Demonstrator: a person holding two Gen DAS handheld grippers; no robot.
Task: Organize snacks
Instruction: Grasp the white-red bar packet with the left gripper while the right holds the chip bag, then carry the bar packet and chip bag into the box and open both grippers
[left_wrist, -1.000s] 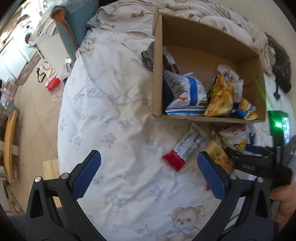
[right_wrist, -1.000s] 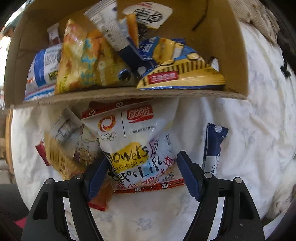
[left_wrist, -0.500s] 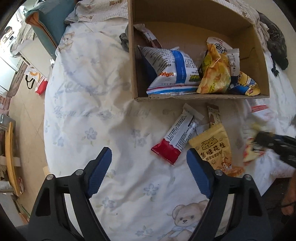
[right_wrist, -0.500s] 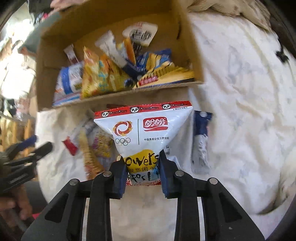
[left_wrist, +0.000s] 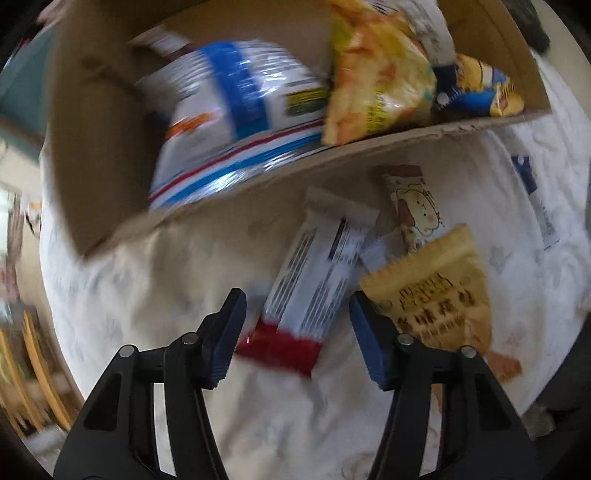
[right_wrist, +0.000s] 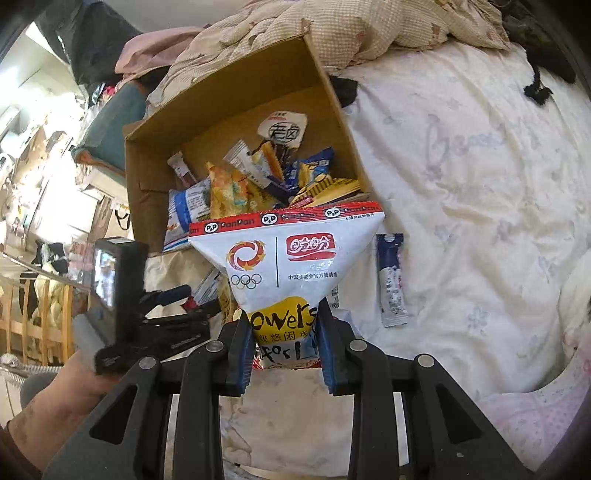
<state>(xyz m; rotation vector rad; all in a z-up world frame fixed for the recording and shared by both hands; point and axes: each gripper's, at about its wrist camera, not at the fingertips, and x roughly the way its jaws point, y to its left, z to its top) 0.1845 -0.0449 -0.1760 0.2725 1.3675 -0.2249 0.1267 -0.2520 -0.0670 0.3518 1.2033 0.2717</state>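
The white snack bag (right_wrist: 291, 266) carries the only clearly legible print. Its red top strip reads "PanPan" with round "P&P" marks. Below the strip, left of a vertical line, are five Olympic rings; right of the line is a red logo with Chinese characters. Lower down, a yellow patch reads "owers", and beneath it "for L". Print on other packets is blurred.

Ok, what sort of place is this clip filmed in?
Most likely a bedroom at home: the cardboard box of snacks sits on a bed with a floral white sheet, and a rumpled checked quilt lies behind it. Cluttered household furniture shows at the left edge.
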